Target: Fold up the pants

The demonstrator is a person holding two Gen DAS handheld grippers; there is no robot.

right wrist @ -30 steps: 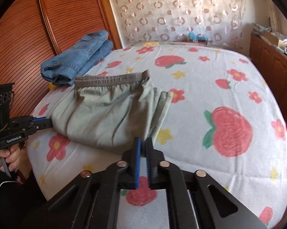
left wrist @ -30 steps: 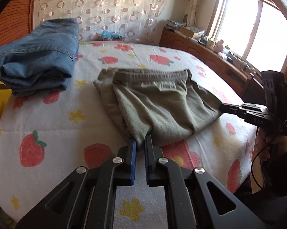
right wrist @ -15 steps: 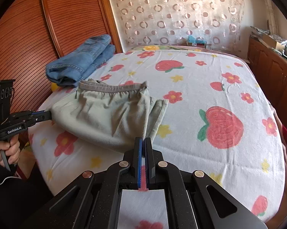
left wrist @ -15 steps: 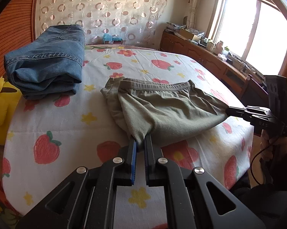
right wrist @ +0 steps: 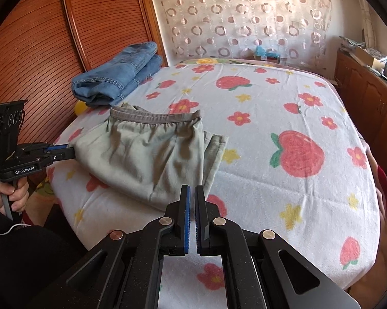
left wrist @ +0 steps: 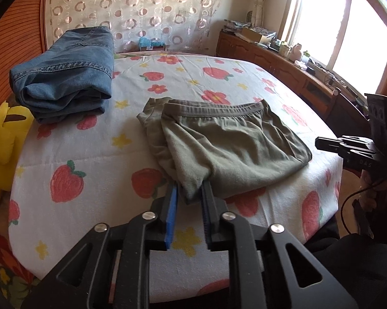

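The left gripper (left wrist: 189, 193) has its fingers (left wrist: 172, 200) parted a little, with a bunched corner of the olive pants (left wrist: 226, 149) lying between them; whether the pads still press the cloth is hard to say from this angle. The right gripper (right wrist: 192, 200) shows a narrow gap between its fingers (right wrist: 185, 206), nothing in it, its tips just short of the pants' (right wrist: 152, 154) near hem.

The right wrist view shows the left gripper (right wrist: 64, 152) from the side, meeting the pants' edge. The left wrist view shows the right gripper (left wrist: 322, 144) just clear of the opposite corner.

The pants lie folded on the strawberry-print bed (left wrist: 90, 154), waistband away. Folded jeans (left wrist: 64, 69) sit beyond them, and a yellow plush toy (left wrist: 5, 139) rests at the bed's edge.
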